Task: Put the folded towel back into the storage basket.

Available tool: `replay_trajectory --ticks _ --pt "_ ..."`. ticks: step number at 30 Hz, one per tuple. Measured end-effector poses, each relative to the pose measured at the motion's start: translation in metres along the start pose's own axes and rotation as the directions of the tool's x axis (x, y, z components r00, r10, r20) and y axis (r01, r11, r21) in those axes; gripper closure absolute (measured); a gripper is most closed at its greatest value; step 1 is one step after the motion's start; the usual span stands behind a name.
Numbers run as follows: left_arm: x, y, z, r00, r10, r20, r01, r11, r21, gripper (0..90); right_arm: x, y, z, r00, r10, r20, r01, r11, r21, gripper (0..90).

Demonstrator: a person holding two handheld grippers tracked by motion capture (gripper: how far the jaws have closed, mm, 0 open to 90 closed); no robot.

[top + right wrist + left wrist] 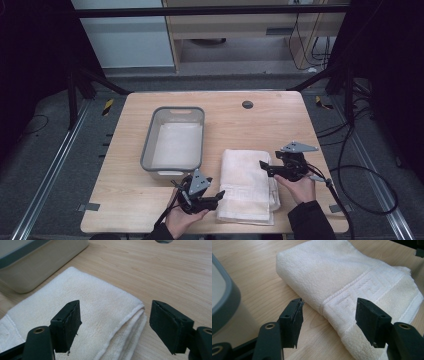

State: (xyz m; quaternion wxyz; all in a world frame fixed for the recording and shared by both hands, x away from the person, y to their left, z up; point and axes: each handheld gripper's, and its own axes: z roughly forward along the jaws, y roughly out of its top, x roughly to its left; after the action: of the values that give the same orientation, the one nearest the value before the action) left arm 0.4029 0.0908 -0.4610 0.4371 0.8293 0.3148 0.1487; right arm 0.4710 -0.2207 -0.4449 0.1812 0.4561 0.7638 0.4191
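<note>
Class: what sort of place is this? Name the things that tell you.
Probably a lab or recording workspace, not a home: a bare wooden table ringed by black frame struts, loose cables on the grey floor, and a folded towel beside a grey bin.

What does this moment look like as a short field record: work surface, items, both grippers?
surface: light wooden table
cloth: folded white terry towel, lying flat near the front edge
container: grey-rimmed plastic bin, left of the towel, apart from it
left gripper: jaws open, at the towel's left edge
right gripper: jaws open, at the towel's right edge
held: nothing
</note>
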Motion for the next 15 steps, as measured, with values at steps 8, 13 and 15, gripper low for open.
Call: replay_trajectory --ticks 8,13,15 --pt "-0.003 -0.004 0.013 1.0000 -0.002 0.006 0.001 0.9993 0.038 35.8 -0.002 -0.006 0.009 0.9989 0.046 -0.002 -0.046 0.999 0.025 25.9" --pt "-0.002 -0.007 0.021 0.9999 -0.010 0.013 0.009 0.9978 0.065 33.9 -0.005 -0.010 0.016 0.9989 0.044 0.019 -0.045 0.998 0.049 26.3" --pt "-0.003 -0.008 0.023 0.9998 -0.013 0.014 0.012 0.9973 0.072 33.2 -0.005 -0.011 0.019 0.9989 0.044 0.016 -0.045 0.998 0.055 26.5"
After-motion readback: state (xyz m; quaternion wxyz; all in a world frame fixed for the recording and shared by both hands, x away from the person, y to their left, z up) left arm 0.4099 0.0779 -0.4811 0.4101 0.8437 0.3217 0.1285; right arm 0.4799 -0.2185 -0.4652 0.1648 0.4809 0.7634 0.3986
